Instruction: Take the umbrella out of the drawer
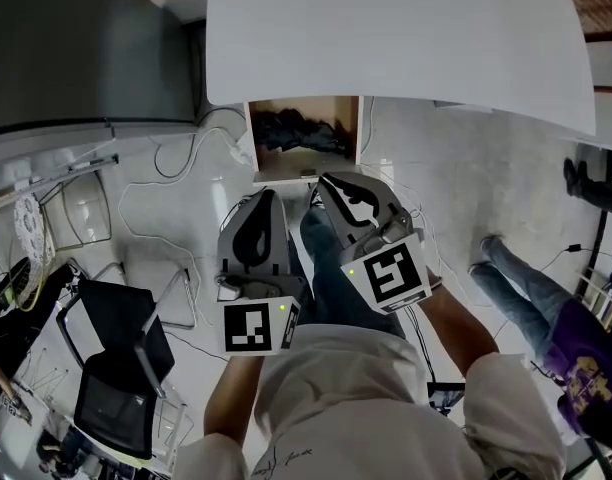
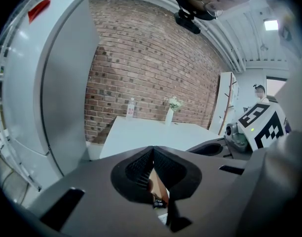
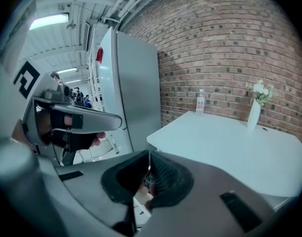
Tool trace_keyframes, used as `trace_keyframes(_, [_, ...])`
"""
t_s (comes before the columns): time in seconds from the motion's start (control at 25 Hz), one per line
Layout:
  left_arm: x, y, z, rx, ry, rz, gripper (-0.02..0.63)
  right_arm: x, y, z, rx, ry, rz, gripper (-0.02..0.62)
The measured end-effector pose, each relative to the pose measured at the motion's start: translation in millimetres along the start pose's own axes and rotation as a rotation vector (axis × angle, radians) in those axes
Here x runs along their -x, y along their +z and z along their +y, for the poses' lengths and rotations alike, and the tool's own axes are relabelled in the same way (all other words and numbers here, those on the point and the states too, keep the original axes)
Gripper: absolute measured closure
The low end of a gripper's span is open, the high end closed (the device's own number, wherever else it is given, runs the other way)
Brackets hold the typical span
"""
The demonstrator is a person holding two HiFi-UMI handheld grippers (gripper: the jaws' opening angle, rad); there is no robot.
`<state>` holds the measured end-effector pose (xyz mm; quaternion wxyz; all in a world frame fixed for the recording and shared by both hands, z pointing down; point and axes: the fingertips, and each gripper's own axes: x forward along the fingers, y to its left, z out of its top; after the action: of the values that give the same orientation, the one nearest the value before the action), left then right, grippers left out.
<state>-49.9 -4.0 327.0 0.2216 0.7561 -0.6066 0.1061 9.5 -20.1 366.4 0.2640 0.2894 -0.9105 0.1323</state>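
Approach stage, nothing grasped yet. The left grey two-jaw gripper (image 1: pixel 268 196) hangs just short of the open wooden drawer (image 1: pixel 254 143) under the white tabletop's (image 1: pixel 386 38) near edge, its jaws pressed together and empty. The black, bunched fabric umbrella (image 1: pixel 301 130) lies inside the drawer, untouched. The right grey gripper (image 1: pixel 328 180), just beside the left, is likewise closed and empty. Next move, as I judge it: one gripper spreads its jaws and reaches in.

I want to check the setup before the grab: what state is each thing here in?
drawer, open, under the white table
umbrella, lying inside the drawer, not held
left gripper, fingers shut, nothing between them
right gripper, fingers shut, nothing between them
bottle, upright on the table
vase, upright on the table
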Motion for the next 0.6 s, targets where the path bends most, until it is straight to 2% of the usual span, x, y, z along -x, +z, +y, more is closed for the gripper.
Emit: trace_keyframes(0.6, [-33, -44, 24, 0.011, 0.003, 0.018, 0.588, -41, -47, -12, 0.010, -0.016, 0.054, 0.558])
